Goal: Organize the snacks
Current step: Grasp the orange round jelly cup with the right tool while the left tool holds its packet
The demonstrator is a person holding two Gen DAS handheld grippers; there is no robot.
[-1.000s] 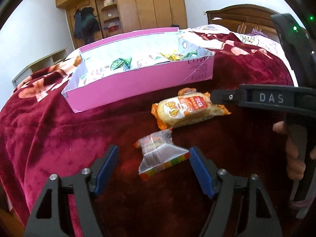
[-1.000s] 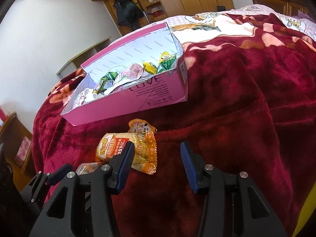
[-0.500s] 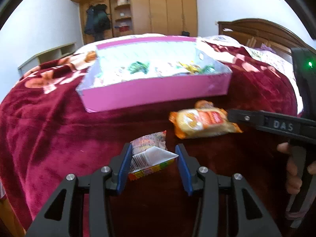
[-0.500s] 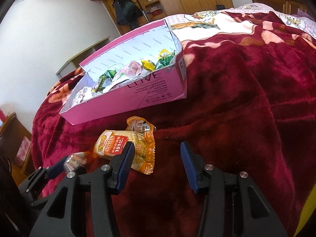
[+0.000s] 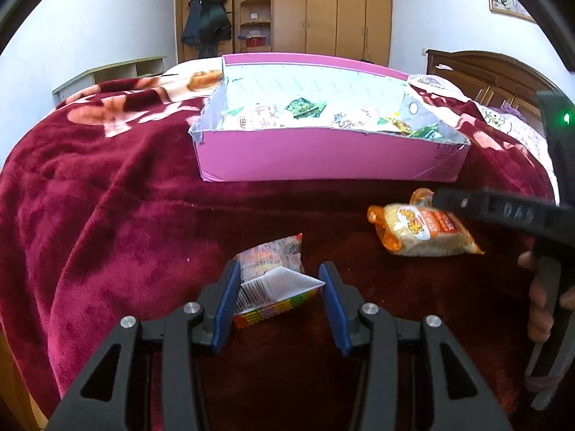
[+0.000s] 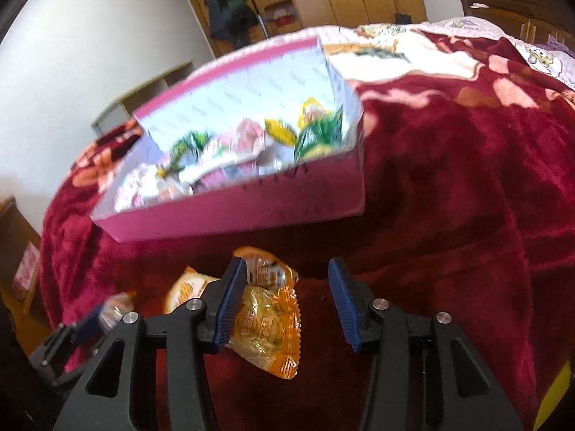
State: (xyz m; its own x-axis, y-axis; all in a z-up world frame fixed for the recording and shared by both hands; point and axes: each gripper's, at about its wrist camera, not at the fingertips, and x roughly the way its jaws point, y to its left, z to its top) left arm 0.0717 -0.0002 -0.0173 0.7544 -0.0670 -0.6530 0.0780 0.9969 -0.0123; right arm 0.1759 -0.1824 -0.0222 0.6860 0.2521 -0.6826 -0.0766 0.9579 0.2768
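A pink box (image 5: 323, 160) holding several snack packets lies on the dark red blanket; it also shows in the right wrist view (image 6: 251, 212). My left gripper (image 5: 278, 303) has its jaws closed in on a clear packet with rainbow stripes (image 5: 273, 283), touching both sides. My right gripper (image 6: 287, 298) is open over an orange packet (image 6: 267, 327), which also shows in the left wrist view (image 5: 420, 230). A smaller orange packet (image 6: 269, 271) lies just behind it.
The red floral blanket (image 5: 107, 215) covers the bed. A wooden wardrobe (image 5: 323, 10) and a low shelf (image 5: 107, 75) stand against the far walls. A wooden headboard (image 5: 485, 75) is at the right.
My left gripper has narrowed around the striped packet and swung left. My right gripper has moved forward over the orange packet, jaws still apart.
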